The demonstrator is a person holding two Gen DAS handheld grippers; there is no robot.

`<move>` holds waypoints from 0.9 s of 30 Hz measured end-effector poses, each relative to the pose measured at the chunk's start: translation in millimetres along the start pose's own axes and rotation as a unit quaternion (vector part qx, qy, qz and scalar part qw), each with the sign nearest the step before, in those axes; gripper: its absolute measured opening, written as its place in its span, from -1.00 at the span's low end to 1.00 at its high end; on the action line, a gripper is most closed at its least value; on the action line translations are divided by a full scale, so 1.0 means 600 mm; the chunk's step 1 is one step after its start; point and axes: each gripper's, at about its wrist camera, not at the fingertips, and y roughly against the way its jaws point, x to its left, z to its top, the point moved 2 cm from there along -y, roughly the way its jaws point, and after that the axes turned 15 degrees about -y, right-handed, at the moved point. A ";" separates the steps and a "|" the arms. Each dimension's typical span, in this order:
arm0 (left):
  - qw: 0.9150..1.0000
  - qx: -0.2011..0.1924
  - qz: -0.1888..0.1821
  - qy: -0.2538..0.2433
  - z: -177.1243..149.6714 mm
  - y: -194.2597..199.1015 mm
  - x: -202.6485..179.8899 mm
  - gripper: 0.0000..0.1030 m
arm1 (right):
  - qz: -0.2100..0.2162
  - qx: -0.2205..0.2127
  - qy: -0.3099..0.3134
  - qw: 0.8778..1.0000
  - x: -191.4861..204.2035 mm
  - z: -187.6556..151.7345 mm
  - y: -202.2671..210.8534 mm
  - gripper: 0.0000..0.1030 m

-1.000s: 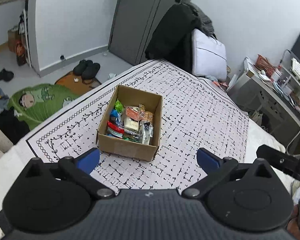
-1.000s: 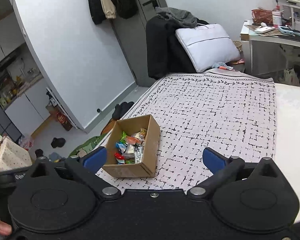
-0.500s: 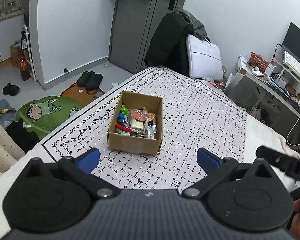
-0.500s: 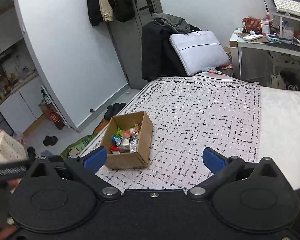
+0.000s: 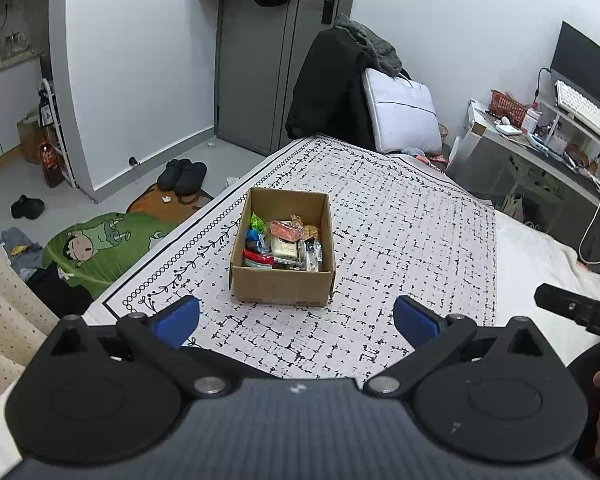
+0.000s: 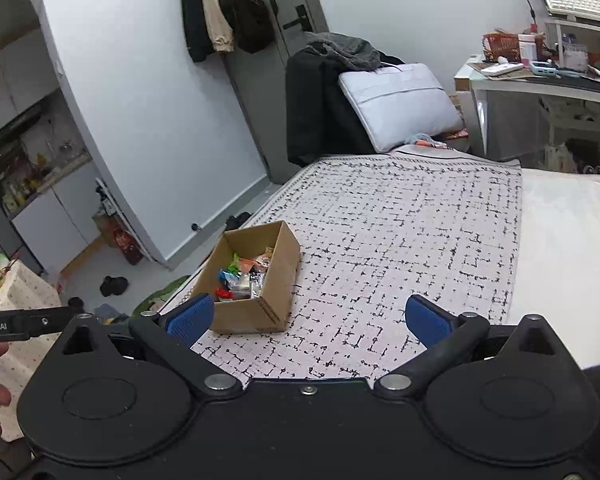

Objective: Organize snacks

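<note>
An open brown cardboard box was seen standing on the white, black-patterned bedspread, near its left border, filled with small wrapped snacks in green, blue, red, orange and silver packets. The left gripper was held above and short of the box, blue-padded jaws spread wide and empty. The right gripper was likewise held wide apart and empty, with the box lying ahead and to its left.

The packets were judged light, soft and crinkly, their foil and plastic skins probably slippery; contents such as biscuits could be crushed by a hard pinch. A grasp across a flat sealed edge or the narrow width of one topmost packet was judged most secure. The box itself was judged light and stiff, best held by one upright wall.
</note>
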 end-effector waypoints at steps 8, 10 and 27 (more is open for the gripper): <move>1.000 0.001 -0.004 0.002 -0.002 -0.028 -0.008 0.99 | -0.003 -0.009 0.030 1.000 -0.016 -0.003 -0.015 1.00; 1.000 0.000 -0.006 -0.002 -0.003 -0.035 -0.012 0.99 | -0.010 -0.010 0.035 0.999 -0.022 -0.004 -0.022 1.00; 1.000 0.019 -0.005 -0.014 0.000 -0.113 -0.028 0.99 | -0.011 -0.006 0.007 1.000 -0.068 0.002 -0.064 1.00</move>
